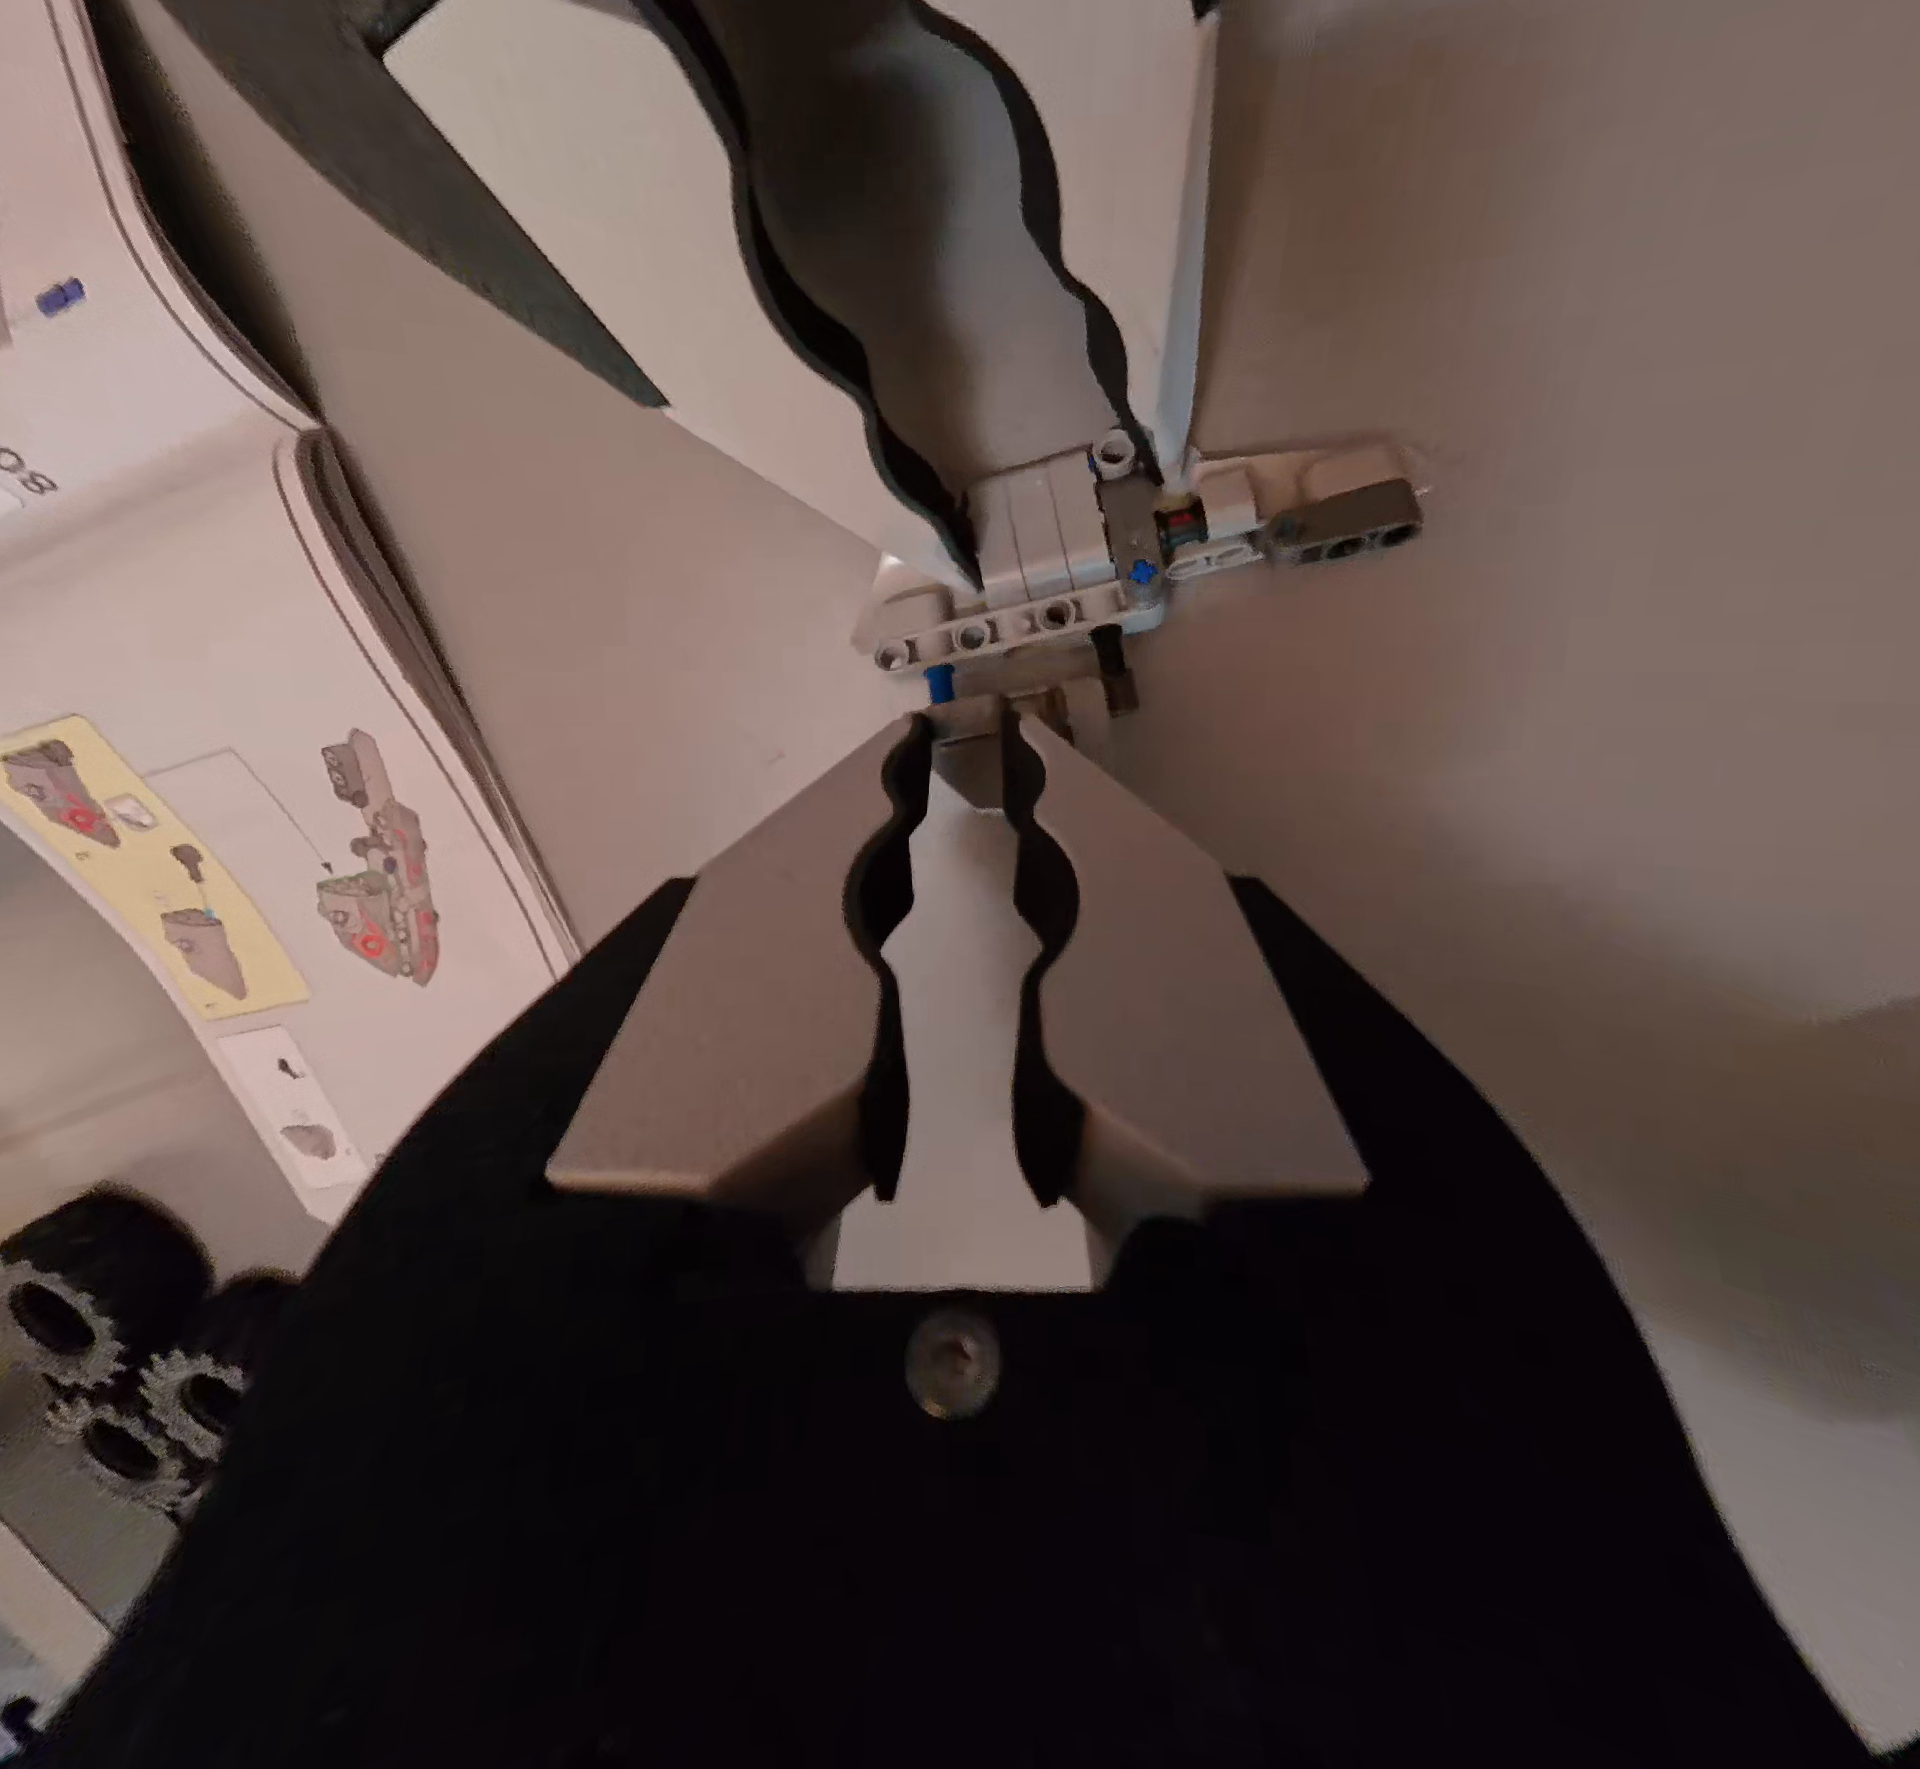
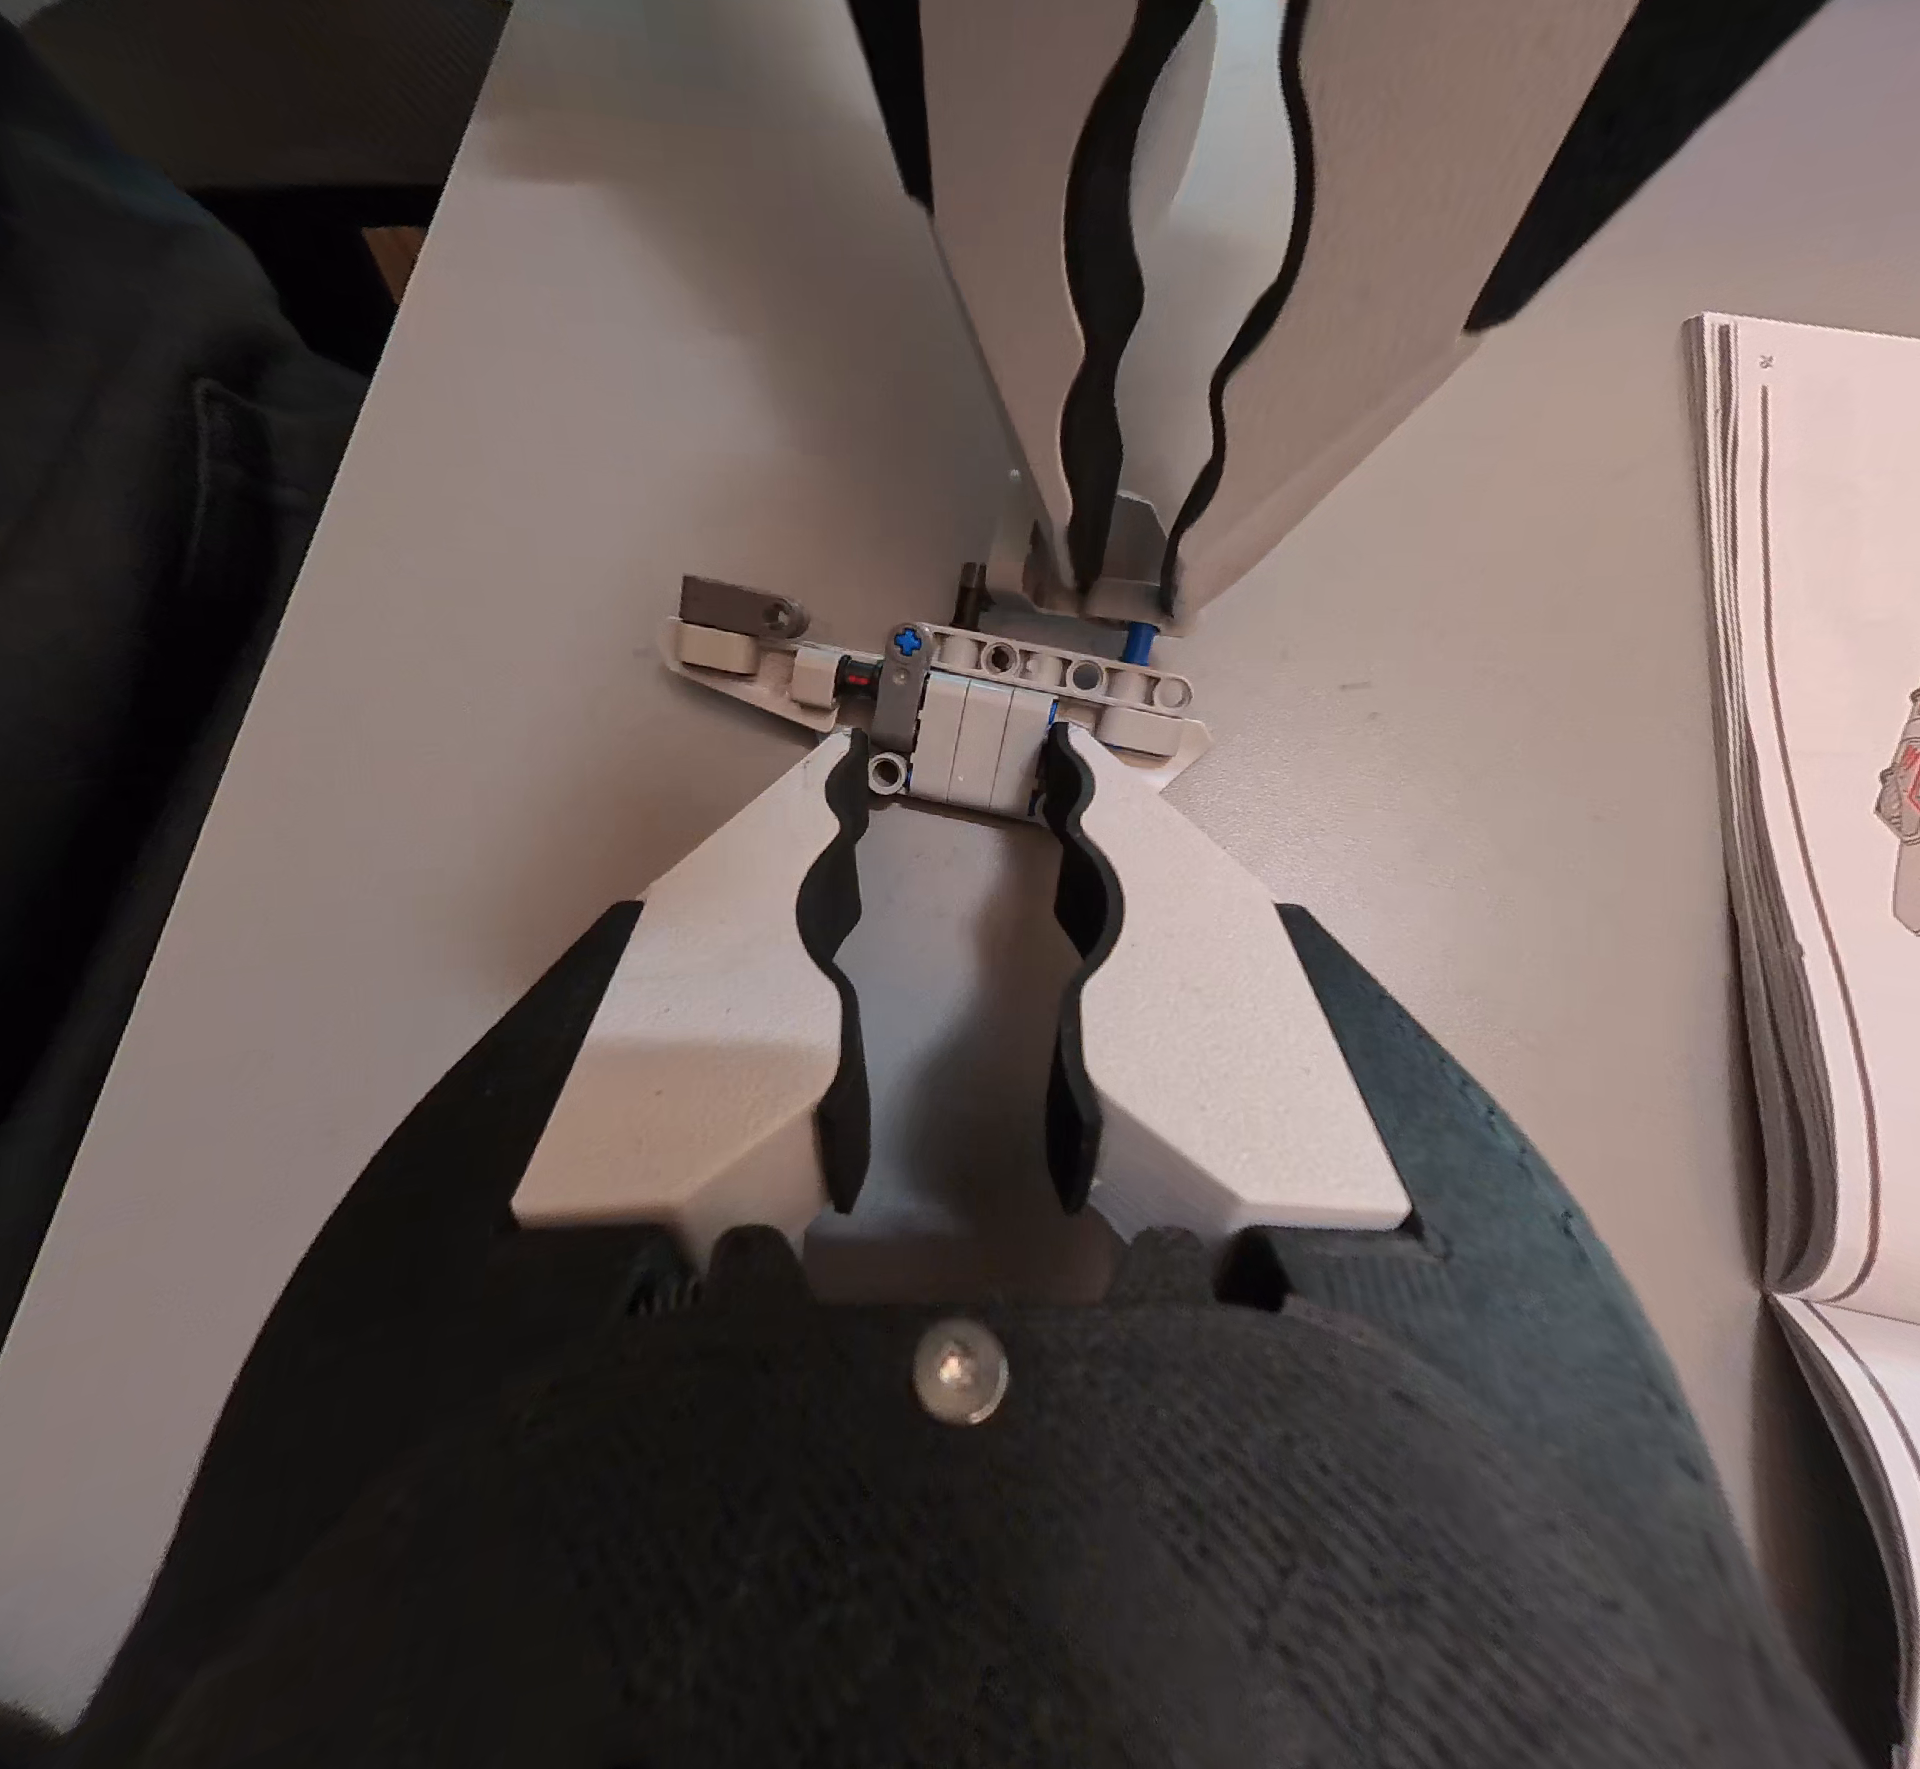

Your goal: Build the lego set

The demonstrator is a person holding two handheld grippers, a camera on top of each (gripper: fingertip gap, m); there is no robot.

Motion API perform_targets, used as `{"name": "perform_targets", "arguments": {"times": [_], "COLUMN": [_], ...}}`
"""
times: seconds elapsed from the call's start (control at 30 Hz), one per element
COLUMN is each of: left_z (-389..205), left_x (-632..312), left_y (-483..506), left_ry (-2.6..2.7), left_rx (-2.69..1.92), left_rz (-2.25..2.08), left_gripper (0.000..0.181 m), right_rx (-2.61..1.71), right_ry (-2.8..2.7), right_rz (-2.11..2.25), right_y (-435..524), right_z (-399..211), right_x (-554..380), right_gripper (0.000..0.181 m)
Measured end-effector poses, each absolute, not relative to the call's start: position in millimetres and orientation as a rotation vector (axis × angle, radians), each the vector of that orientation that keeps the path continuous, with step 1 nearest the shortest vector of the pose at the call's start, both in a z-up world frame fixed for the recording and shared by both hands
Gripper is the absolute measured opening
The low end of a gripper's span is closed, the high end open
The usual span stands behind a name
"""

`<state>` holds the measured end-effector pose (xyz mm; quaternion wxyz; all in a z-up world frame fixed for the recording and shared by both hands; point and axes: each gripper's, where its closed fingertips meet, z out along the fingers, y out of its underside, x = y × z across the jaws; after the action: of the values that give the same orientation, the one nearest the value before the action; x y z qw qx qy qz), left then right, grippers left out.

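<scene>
A small lego assembly [image 2: 1039, 670] lies on the white table [image 2: 499, 836]: a light grey beam with holes, blue pins, a stack of light grey blocks [image 2: 971, 743] and a dark grey connector [image 2: 738, 607] at one end. My right gripper [image 2: 956, 755] is shut on the block stack from the near side. My left gripper [image 2: 1127, 581] comes from the opposite side and is shut on a grey piece [image 2: 1132, 524] at the beam's far edge. In the left wrist view my left gripper [image 1: 964, 732] pinches that piece [image 1: 966, 769], and my right gripper [image 1: 1049, 514] holds the assembly [image 1: 1018, 623].
An open instruction booklet [image 1: 208, 680] lies left of the assembly and shows in the right wrist view [image 2: 1829, 784] at the right. Several black toothed wheels [image 1: 94, 1356] sit at the lower left. The table edge [image 2: 416, 348], a dark chair [image 2: 260, 78] and dark cloth [image 2: 125, 576] are at the left.
</scene>
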<state>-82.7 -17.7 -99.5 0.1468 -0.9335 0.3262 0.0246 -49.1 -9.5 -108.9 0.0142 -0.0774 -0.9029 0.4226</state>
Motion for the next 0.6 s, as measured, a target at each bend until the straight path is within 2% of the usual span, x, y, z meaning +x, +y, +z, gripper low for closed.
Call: {"name": "perform_targets", "arguments": {"times": [0.2, 0.4, 0.47, 0.5, 0.6], "left_z": [-101, -100, -91, -84, -91], "left_x": [-83, -81, -72, -50, -44], "left_y": [-17, -18, -4, 8, -5], "left_ry": [0.938, 1.058, 1.068, 1.043, 1.188], "left_rx": [-2.546, -2.622, -2.562, -2.482, -2.668], "left_rz": [0.069, 0.114, 0.137, -0.001, -0.009], "left_gripper": [0.010, 0.009, 0.000, 0.000, 0.000], "right_rx": [-0.238, -0.195, -0.185, -0.173, -0.142], "right_ry": [-2.807, -2.800, -2.792, -2.796, -2.798], "right_rz": [1.312, 1.305, 1.299, 1.303, 1.303], "right_y": [-10, -11, -11, -14, -30], "right_z": [-110, -112, -113, -113, -114], "right_x": [-49, -49, -49, -48, -46], "right_gripper": [0.033, 0.033, 0.033, 0.033, 0.033]}}
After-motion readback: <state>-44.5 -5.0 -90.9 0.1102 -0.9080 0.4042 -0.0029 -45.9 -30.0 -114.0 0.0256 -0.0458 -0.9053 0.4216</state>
